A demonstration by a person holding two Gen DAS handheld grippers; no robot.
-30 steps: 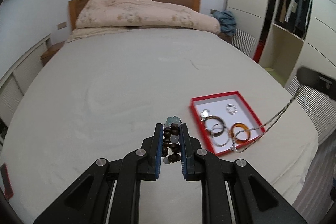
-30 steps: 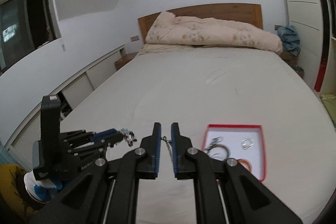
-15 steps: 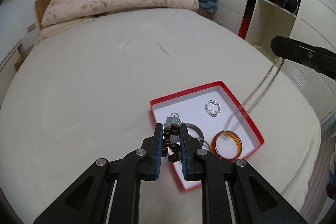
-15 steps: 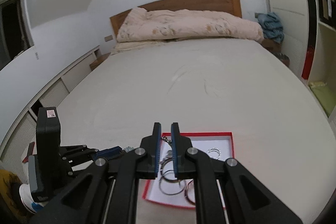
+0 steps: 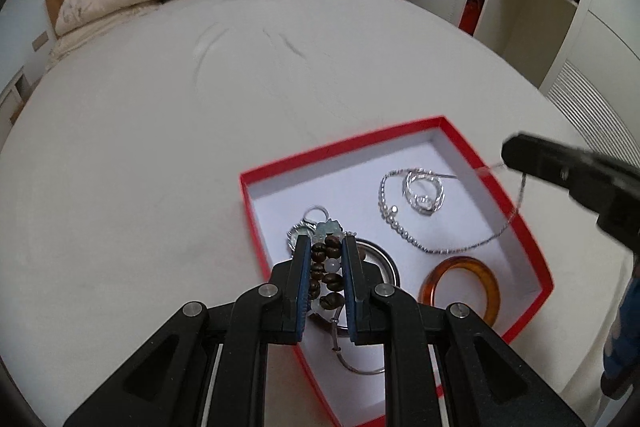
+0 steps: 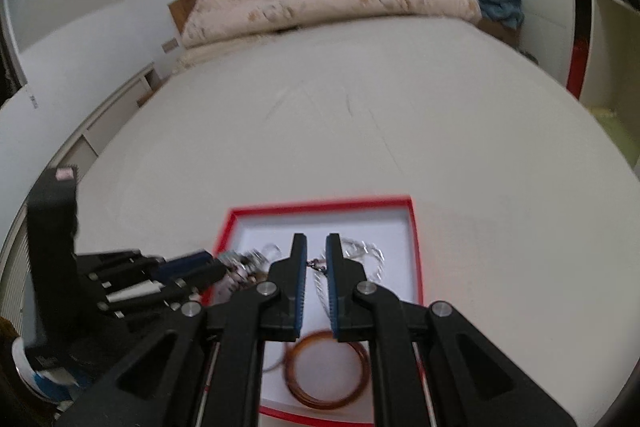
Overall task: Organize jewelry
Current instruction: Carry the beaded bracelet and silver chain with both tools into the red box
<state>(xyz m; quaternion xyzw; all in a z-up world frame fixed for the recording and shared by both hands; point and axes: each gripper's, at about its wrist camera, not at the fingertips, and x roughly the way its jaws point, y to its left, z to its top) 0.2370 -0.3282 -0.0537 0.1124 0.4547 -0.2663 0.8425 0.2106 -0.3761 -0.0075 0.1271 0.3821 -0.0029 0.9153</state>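
Hovering over the red box (image 5: pixel 532 243) now, my left gripper (image 5: pixel 326 267) clamps the bead bracelet (image 5: pixel 326 275); my right gripper (image 6: pixel 316 263) pinches the chain (image 5: pixel 448 247), already pooling inside, ready to drop.

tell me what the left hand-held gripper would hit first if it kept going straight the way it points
Probably the small silver ring lying on the red box floor just past the left hand-held gripper, which is shut on the bead bracelet; depth is hard to judge.

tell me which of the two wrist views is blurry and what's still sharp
Right wrist view: motion-smeared, the red box rim and the left gripper soft. Left wrist view: crisp on the bead bracelet and silver chain, though the right gripper is slightly blurred; both bend the bed edge.
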